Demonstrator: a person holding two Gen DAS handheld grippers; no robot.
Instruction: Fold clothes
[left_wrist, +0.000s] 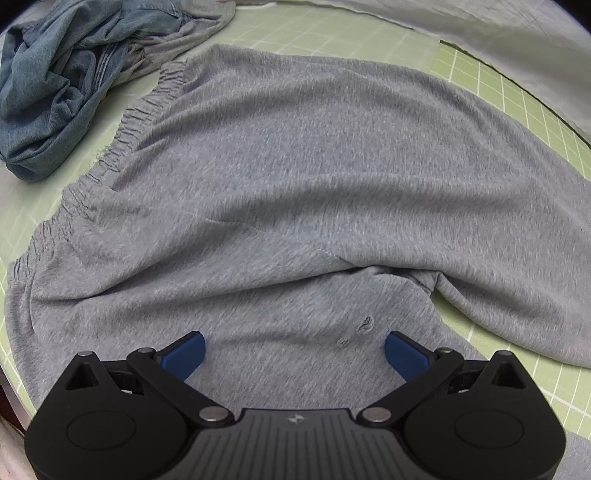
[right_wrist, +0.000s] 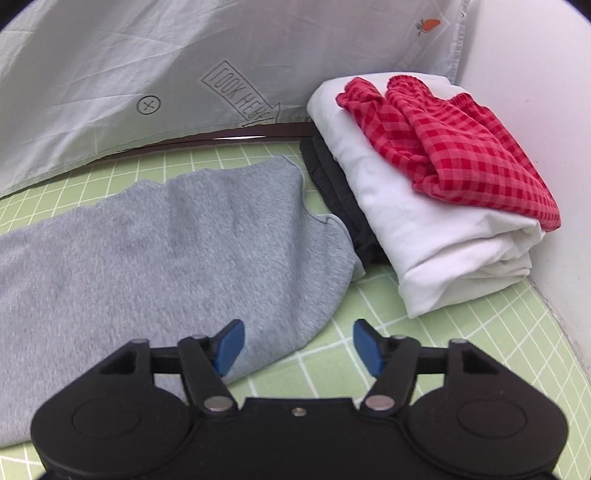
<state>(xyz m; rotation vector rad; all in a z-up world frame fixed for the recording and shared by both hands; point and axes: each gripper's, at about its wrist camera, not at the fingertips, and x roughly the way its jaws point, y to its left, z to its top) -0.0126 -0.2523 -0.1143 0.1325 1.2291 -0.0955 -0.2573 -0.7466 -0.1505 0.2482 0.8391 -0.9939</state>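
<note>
black two-finger left gripper (left_wrist: 294, 350) with blue pads fills the 6 o'clock edge of the left wrist view, its jaws spread wide with nothing pinched between them, pointing steeply down over grey heathered knit shorts (left_wrist: 295, 192). two small holes (left_wrist: 364, 325) in the fabric sit just beside the pad at 5 o'clock. the shorts lie spread on a pale green cutting mat with a white grid (left_wrist: 517, 107), one layer overlapping another near the middle, and the gathered elastic waistband (left_wrist: 122, 133) runs along the 9 to 11 o'clock side. farther off at 10 o'clock a crumpled blue denim-coloured garment (left_wrist: 51, 92) is heaped on the mat, just beside the waistband.

black right gripper (right_wrist: 298, 345) with blue pads likewise stands with its jaws apart and empty; its left pad hovers over the near edge of the grey shorts (right_wrist: 147, 266), its right pad over bare mat (right_wrist: 461, 332). the shorts stretch from 9 o'clock towards the centre. beyond them at 2 o'clock stands a stack of folded clothes: a dark garment (right_wrist: 332, 184) at the bottom, a folded white cloth (right_wrist: 424, 229) on it, and a red checked garment (right_wrist: 461, 147) on top. farthest, from 10 to 12 o'clock, hangs a pale grey sheet (right_wrist: 129, 55) printed with a framed arrow reading "look here" (right_wrist: 240, 99).
</note>
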